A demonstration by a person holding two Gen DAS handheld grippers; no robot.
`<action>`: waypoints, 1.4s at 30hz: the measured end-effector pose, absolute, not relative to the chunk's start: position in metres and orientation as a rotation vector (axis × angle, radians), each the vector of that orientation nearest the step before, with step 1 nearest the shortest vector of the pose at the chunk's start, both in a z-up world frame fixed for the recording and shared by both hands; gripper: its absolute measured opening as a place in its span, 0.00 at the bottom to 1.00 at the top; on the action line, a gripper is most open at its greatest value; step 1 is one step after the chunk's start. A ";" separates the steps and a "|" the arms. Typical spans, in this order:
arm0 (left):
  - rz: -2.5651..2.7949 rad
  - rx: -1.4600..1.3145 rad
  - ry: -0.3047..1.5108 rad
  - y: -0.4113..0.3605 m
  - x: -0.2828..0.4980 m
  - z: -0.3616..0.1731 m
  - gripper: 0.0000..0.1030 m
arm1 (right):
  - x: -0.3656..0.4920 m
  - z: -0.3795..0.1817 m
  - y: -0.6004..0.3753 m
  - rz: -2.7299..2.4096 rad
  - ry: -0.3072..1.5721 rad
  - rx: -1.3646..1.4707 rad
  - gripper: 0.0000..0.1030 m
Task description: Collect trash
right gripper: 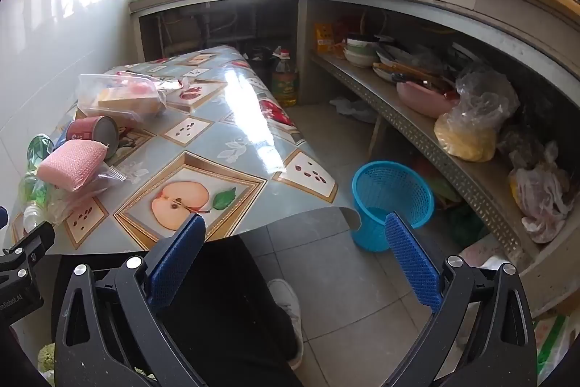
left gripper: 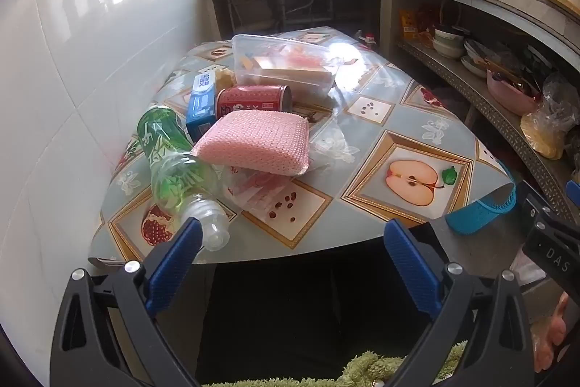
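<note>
Both tongs spread wide, holding nothing, trash piled on the table.
My left tongs (left gripper: 293,236) hung near the bottle (left gripper: 173,165); it might roll off the edge. My right tongs (right gripper: 295,233) faced the basket (right gripper: 392,202).

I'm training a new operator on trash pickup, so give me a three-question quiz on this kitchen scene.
1. True or false: the red drink can stands upright on the fruit-patterned tablecloth.
2. Multiple choice: where is the blue mesh plastic wastebasket? A) on the table B) on the floor beside the table C) on the shelf
3. Fill in: the pink netted sponge lies beside a clear plastic bottle with a ____ label.

Key: 1 false, it lies on its side; 2 B; 3 green. Both the left gripper and right gripper are open and hold nothing.
</note>
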State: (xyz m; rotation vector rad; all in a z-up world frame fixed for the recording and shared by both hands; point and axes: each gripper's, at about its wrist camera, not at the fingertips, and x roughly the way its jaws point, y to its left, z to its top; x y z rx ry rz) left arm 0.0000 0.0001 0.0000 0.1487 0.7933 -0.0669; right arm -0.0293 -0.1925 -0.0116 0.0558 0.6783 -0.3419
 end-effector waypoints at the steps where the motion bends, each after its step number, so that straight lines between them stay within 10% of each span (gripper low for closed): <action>1: -0.068 0.150 0.794 0.000 0.000 0.000 0.96 | -0.029 -0.011 -0.192 -0.344 0.682 0.053 0.93; 42: -0.048 0.152 0.833 0.005 0.003 -0.011 0.96 | -0.030 -0.011 -0.190 -0.345 0.672 0.048 0.93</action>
